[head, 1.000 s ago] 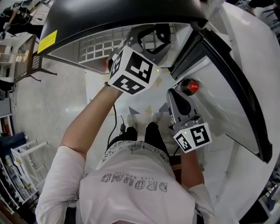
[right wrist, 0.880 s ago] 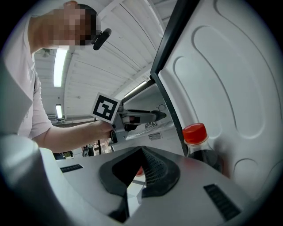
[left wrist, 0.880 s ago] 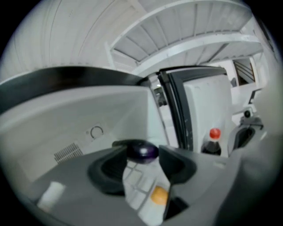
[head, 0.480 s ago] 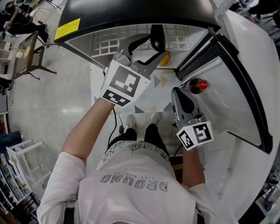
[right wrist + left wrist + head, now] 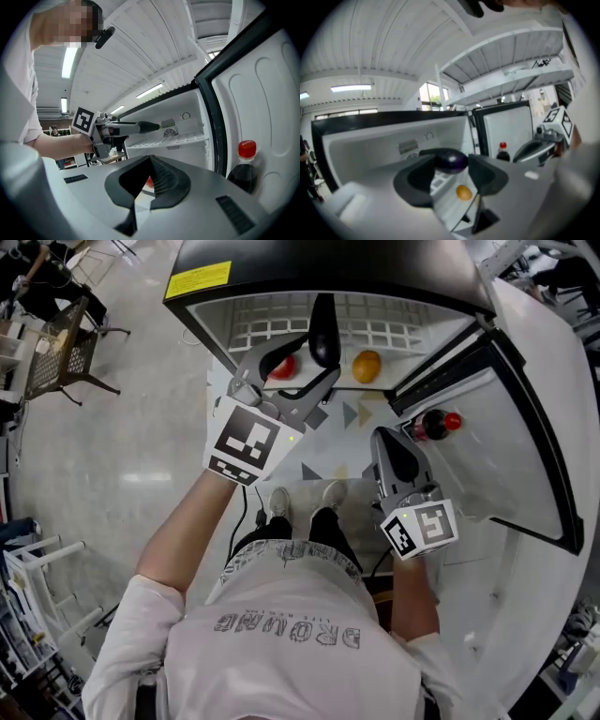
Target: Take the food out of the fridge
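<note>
The fridge (image 5: 234,277) stands open in front of me. A dark purple eggplant (image 5: 323,324) is clamped in my left gripper (image 5: 322,352), just in front of the white wire shelf (image 5: 394,329). Seen end-on in the left gripper view, the eggplant (image 5: 451,160) fills the gap between the jaws of that gripper (image 5: 451,168). A red fruit (image 5: 283,367) and an orange (image 5: 367,365) lie on a lower shelf. My right gripper (image 5: 386,437) hangs by the door, shut and empty, its tips (image 5: 150,159) touching.
A cola bottle (image 5: 433,425) with a red cap stands in the shelf of the open door (image 5: 511,427) at the right, close to the right gripper. The person's feet (image 5: 281,501) are on a patterned mat. A chair (image 5: 56,352) stands at the far left.
The left gripper has drawn back toward me and to the left with the eggplant in it. The red fruit and the orange have come into view. The right gripper has shifted only slightly.
</note>
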`<state>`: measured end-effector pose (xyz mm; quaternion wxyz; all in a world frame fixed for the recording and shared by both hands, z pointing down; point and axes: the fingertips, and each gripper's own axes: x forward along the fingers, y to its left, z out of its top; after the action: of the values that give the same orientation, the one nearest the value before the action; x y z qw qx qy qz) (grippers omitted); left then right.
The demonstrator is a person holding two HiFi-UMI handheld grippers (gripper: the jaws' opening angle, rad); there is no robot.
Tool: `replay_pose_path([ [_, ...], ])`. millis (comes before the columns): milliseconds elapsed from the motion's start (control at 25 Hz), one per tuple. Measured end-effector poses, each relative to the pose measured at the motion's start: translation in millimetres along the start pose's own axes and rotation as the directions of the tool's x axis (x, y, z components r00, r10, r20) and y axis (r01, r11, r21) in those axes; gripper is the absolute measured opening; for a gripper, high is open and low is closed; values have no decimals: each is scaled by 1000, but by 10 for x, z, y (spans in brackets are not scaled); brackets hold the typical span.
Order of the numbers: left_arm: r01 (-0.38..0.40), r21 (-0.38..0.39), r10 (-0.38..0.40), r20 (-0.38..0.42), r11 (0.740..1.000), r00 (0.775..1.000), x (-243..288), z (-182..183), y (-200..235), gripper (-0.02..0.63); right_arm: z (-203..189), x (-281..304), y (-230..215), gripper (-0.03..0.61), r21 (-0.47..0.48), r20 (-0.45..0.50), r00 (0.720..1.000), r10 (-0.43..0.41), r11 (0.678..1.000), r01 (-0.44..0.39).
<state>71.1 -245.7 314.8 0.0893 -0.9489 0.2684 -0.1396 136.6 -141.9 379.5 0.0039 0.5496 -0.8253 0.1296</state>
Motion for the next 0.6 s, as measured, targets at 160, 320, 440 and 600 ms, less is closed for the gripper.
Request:
replay_pose_path([
  [160,-12,-22,12,17,1000,1000,-222,-75,62,229,0,31,145,-6,-22,-10,1000,-3,1000,2],
  [320,-18,-37,19,32,999,999,-421,-144,110,229,-1,64,264,-6,-31,-13,1000,-8,1000,8],
  [440,-17,-46,19,45,999,999,-553,-183,130,227,13,85,343,-6,-39,-13,1000,-12,999,11],
  [600,-18,-61,22,63,998,998,-703,-236,152,228,39,120,441,-6,-50,-10,1000,-13,999,13],
])
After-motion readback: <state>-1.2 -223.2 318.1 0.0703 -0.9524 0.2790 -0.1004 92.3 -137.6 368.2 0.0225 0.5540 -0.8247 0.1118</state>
